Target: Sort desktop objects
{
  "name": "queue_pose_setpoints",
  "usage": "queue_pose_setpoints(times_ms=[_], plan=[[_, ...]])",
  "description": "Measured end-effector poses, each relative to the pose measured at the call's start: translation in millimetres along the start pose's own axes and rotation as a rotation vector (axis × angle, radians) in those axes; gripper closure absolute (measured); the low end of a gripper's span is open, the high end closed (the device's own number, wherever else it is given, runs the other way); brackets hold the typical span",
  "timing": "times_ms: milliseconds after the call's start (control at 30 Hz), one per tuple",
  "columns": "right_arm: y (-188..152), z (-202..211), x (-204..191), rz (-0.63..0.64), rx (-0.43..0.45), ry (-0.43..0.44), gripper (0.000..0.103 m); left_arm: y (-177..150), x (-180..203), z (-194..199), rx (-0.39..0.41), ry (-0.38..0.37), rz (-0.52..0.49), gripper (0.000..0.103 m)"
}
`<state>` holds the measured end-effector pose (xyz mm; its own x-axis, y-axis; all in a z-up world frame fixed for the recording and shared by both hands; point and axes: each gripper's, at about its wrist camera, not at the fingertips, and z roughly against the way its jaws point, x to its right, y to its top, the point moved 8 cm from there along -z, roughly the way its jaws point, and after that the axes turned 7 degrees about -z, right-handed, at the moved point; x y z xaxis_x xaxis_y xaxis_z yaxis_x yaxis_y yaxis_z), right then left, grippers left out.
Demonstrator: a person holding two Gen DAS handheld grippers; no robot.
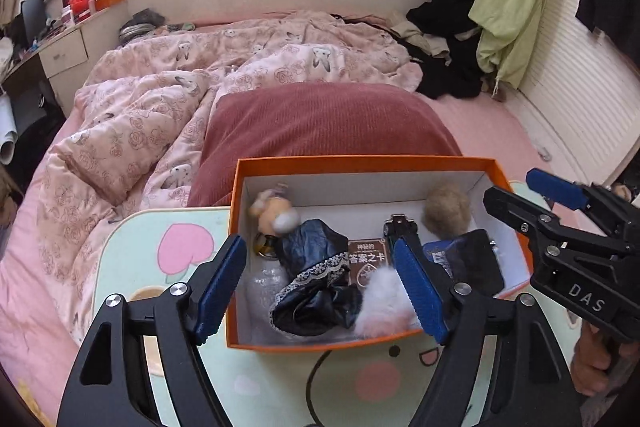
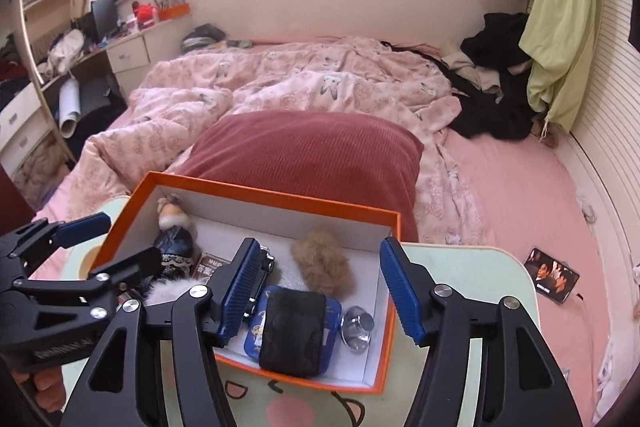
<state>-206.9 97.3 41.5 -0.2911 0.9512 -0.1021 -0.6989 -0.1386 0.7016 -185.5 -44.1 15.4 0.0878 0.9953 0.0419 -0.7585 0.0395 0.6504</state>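
Note:
An orange box stands on a pale green cartoon lap table. It holds a doll in a dark dress, a brown card, a white fluffy ball, a tan fluffy ball, a black pouch on a blue case, and a silver knob. My left gripper is open above the box's left half. My right gripper is open above its right half. Both are empty.
The table sits on a bed with a pink floral quilt, a red pillow just behind the box, and dark clothes at the far right. A photo card lies on the pink sheet to the right of the table.

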Motion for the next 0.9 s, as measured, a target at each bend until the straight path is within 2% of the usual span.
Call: queue_pose_setpoints(times_ms=[100,200,333,433,533,767,800,833,867,900], plan=[[-12.2,11.0,-0.9,-0.007,0.012,0.009,0.041,-7.1,1.1,14.2,0.021,-0.022,0.023,0.027],[-32.0,20.9,-3.1,0.006,0.010,-0.009,0.036,-20.8,8.8,30.7,0.043,-0.004,-0.014,0.027],[-72.6,32.2,-4.3,0.002,-0.005,0.002,0.036,-57.9,24.7,42.0,0.014,0.011,-0.060,0.025],[-100.9,35.0,-3.5,0.001,-0.021,0.000,0.036,-83.0,32.6,42.5,0.004,0.011,-0.037,0.025],[-124.2,35.0,-1.5,0.009,-0.035,-0.019,0.036,-105.4,34.6,38.9,0.000,0.058,-0.025,0.025],[-165.5,30.7,7.3,-0.022,-0.110,-0.036,0.034,-138.6,30.1,23.8,-0.050,0.099,0.002,0.025],[-169.7,29.2,8.6,-0.023,-0.124,-0.044,0.029,-143.5,29.5,19.3,-0.069,0.100,0.007,0.025],[-171.8,28.9,11.1,-0.025,-0.127,-0.059,0.024,-146.3,29.2,16.6,-0.070,0.120,-0.006,0.013],[-173.2,28.9,15.1,-0.035,-0.125,-0.079,0.015,-148.5,29.0,14.5,-0.065,0.143,-0.025,0.000],[-175.1,27.7,20.2,-0.055,-0.130,-0.095,0.003,-150.5,29.3,12.2,-0.054,0.124,-0.025,0.000]])
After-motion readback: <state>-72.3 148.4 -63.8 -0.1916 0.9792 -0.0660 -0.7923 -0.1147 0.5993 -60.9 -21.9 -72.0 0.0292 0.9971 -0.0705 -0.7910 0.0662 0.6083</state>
